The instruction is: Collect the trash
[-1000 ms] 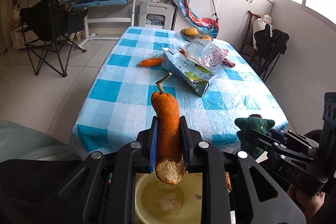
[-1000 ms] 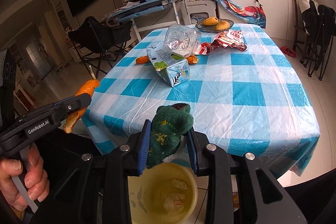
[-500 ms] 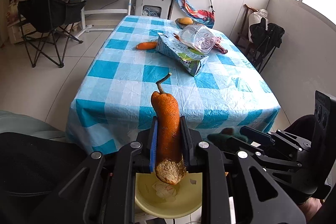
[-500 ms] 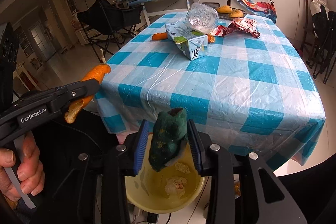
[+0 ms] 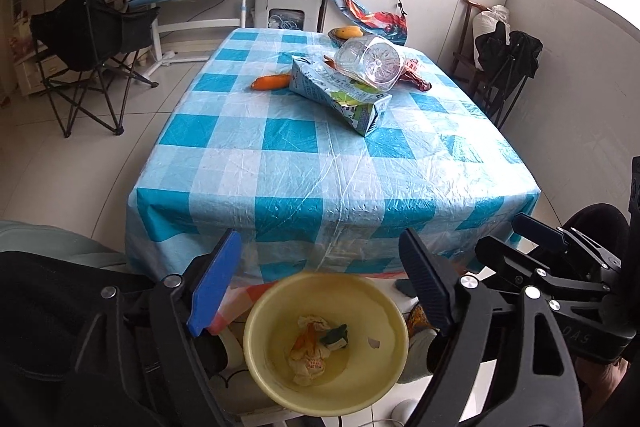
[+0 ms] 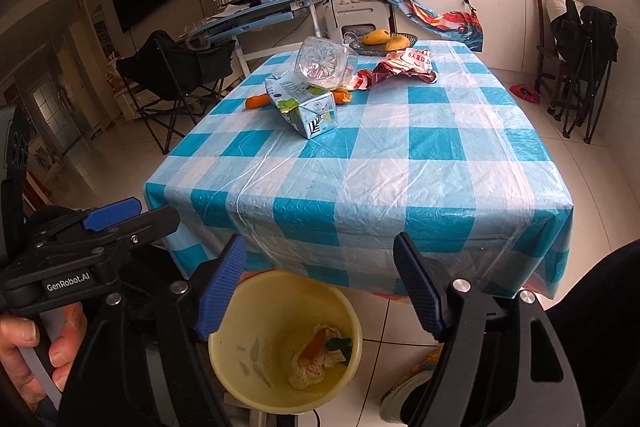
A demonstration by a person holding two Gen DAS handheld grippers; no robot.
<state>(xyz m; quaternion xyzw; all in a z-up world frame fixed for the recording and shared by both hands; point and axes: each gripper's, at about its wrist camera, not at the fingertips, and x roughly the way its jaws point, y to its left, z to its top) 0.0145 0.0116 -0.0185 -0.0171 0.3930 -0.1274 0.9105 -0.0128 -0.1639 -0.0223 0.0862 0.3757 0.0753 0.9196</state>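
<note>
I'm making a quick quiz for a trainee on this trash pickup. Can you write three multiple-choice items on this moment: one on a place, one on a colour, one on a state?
1. Where does the clear plastic bottle lie?
A. on the floor
B. on the carton, on the table
C. in the bin

2. What colour is the bin?
A. yellow
B. red
C. black

3. How do the left gripper and right gripper stand?
A. both shut on trash
B. only the left one open
C. both open, holding nothing

Answers: 1 B, the bottle leans on the carton. 2 A, its rim and wall are pale yellow. 3 C, each pair of fingers is spread wide above the bin.
</note>
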